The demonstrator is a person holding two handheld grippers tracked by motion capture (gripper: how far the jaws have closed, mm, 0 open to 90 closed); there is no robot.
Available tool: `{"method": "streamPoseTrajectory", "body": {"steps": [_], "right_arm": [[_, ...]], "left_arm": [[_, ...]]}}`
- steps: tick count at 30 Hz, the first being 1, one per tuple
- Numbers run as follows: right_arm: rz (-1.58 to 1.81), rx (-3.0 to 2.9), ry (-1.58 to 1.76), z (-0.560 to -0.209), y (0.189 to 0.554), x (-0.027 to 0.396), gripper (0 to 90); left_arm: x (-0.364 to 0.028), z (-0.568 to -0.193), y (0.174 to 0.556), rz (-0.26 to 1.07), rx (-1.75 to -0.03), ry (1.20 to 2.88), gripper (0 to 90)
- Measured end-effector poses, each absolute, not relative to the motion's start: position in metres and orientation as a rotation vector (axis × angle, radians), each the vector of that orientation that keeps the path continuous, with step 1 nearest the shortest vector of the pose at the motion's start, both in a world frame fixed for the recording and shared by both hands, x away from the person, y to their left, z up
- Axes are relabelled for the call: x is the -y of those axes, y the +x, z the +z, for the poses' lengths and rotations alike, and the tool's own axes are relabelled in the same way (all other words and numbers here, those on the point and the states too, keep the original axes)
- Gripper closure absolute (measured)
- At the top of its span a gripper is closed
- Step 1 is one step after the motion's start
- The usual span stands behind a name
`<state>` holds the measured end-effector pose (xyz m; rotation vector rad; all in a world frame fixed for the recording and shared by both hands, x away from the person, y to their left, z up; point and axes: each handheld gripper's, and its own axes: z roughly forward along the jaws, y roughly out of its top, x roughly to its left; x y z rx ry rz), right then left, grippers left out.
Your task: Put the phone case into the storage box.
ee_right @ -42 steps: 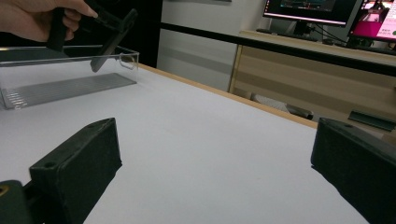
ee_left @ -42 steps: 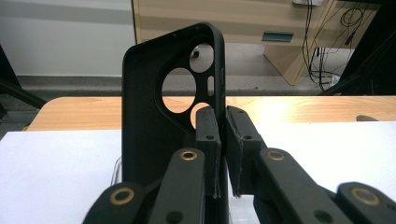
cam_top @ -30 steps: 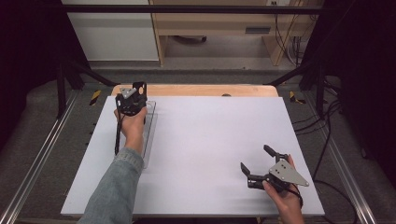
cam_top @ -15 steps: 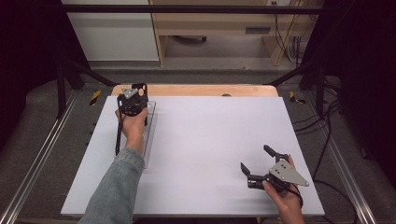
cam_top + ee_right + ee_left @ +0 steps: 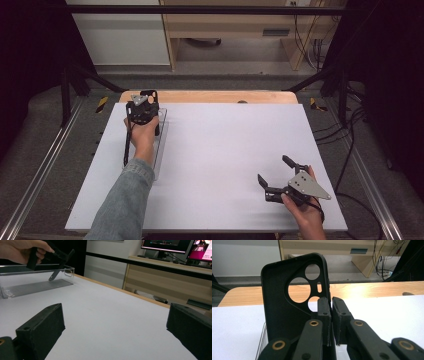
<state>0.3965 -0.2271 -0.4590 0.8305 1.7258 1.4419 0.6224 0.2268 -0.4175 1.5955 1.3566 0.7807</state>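
I am holding the left gripper (image 5: 142,111) at the far left of the white table (image 5: 225,145), above a clear plastic tray (image 5: 161,150) that is lying lengthwise there. In the left gripper view its two jaws are pressing together on the side wall of a black phone case (image 5: 287,315), pinching that edge between the pads. The case is standing upright, its inner face toward the camera, with the round camera cutouts near the top showing the wooden table edge (image 5: 367,290) through them. The lower part of the case is cut off by the gripper links, so I cannot tell whether it is touching the tray floor.

From the high view the case is hard to make out: it is reading as a dark shape under the gripper and my left hand (image 5: 144,135), and the tray's clear walls are barely showing against the white surface. In the right gripper view the case (image 5: 58,270) is appearing far off as a thin dark strip tilted down into the tray (image 5: 37,286), with the left hand (image 5: 22,250) above it; its tip is too small to judge for contact.

I am resting the right gripper (image 5: 278,175) at the near right of the table, well apart from the tray, its jaws standing wide with nothing between them.
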Motion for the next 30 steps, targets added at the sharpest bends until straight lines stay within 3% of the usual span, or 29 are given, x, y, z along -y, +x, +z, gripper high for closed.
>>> {"method": "streamPoseTrajectory", "body": {"steps": [16, 30], "right_arm": [[1.448, -1.724, 0.826, -0.458, 0.396, 0.226, 2.0], [1.449, -1.722, 0.821, -0.457, 0.395, 0.224, 1.9]], "left_arm": [[-0.231, -0.385, 0.596, 0.83, -1.271, 1.555, 57.2], [-0.235, -0.369, 0.576, 0.81, -1.201, 1.577, 44.7]]}}
